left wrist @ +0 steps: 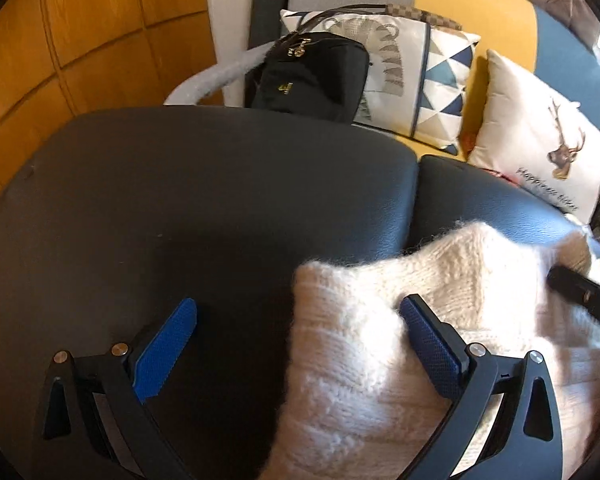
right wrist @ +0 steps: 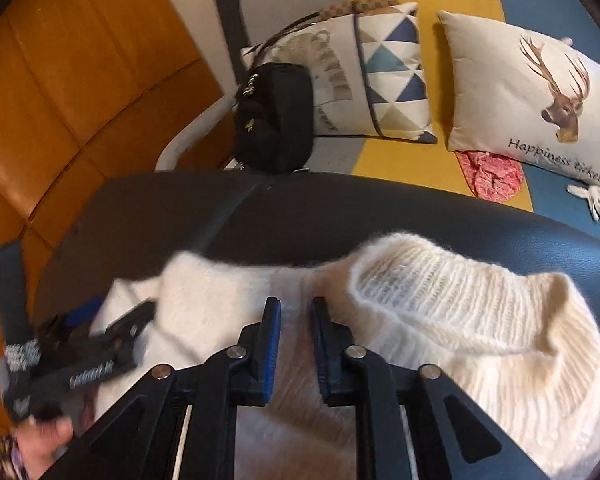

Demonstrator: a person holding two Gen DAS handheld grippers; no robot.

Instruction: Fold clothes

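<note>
Left claw [left wrist: 298, 312] gapes wide over the white sweater [left wrist: 380, 344] edge

The sweater [right wrist: 440, 320] runs off the lower edge; the left gripper [right wrist: 100, 320] seems motion-blurred.

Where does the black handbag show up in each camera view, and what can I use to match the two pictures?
Left wrist: the black handbag sits at upper centre, beyond the dark seat's far edge, leaning on the triangle-pattern cushion.
Right wrist: the handbag is upper centre-left, against the same cushion.
Shared landmark: the deer cushion, right of the triangle one in both.
</note>
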